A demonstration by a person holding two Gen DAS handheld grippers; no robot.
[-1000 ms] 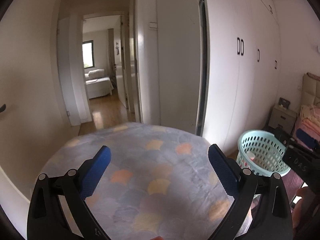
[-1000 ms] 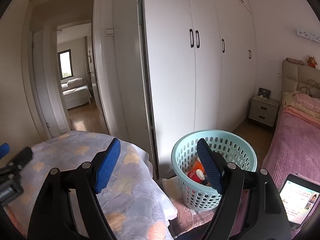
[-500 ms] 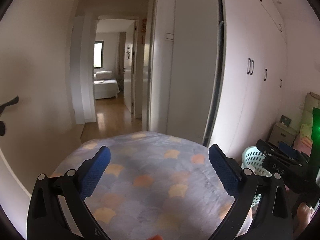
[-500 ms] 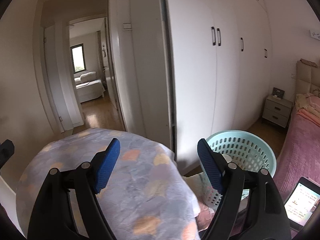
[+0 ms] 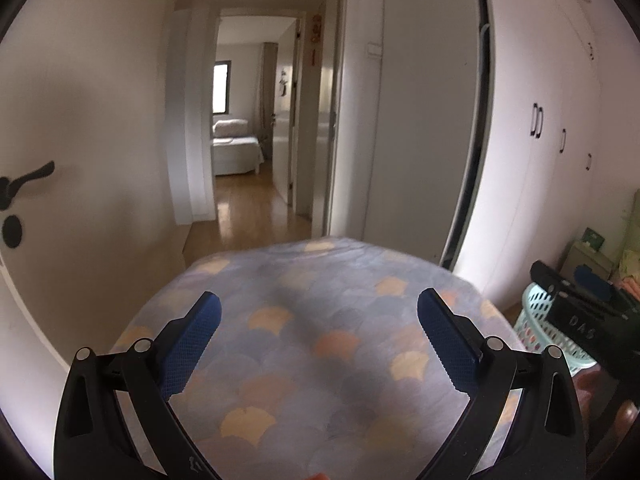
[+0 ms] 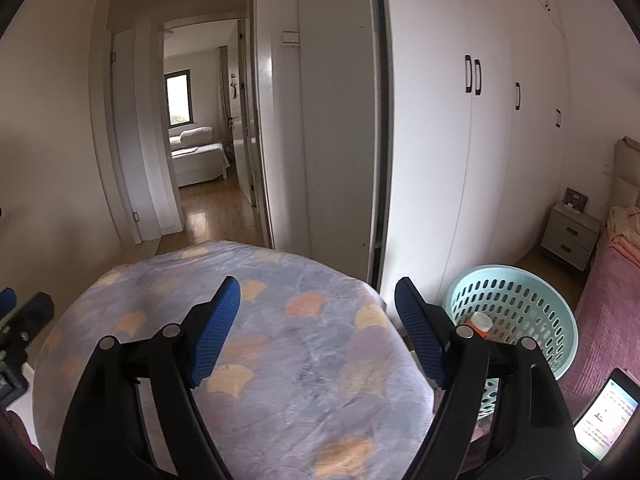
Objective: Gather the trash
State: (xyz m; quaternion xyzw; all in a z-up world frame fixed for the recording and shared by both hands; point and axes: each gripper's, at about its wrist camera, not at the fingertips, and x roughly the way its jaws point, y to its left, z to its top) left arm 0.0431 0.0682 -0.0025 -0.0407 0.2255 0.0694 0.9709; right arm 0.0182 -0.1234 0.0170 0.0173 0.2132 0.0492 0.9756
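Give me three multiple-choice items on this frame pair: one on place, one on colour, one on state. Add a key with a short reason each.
1. Where does the pale turquoise perforated plastic basket stand relative to the round surface under the blue-grey quilted cover with orange scallop shapes?
A. On top of it
B. Beside it, towards the pink bed
C. In the far hallway

2. What colour are the pads on the right gripper?
A. Blue
B. Red
C. Yellow

3. How does the left gripper stand?
A. Shut on a bottle
B. Shut, empty
C. Open, nothing between its fingers

Key: 1 B, the right wrist view shows the basket on the floor between the cover and the bed. 2 A, the textured pads are blue. 3 C, the fingers stand wide apart with only the cover behind them.
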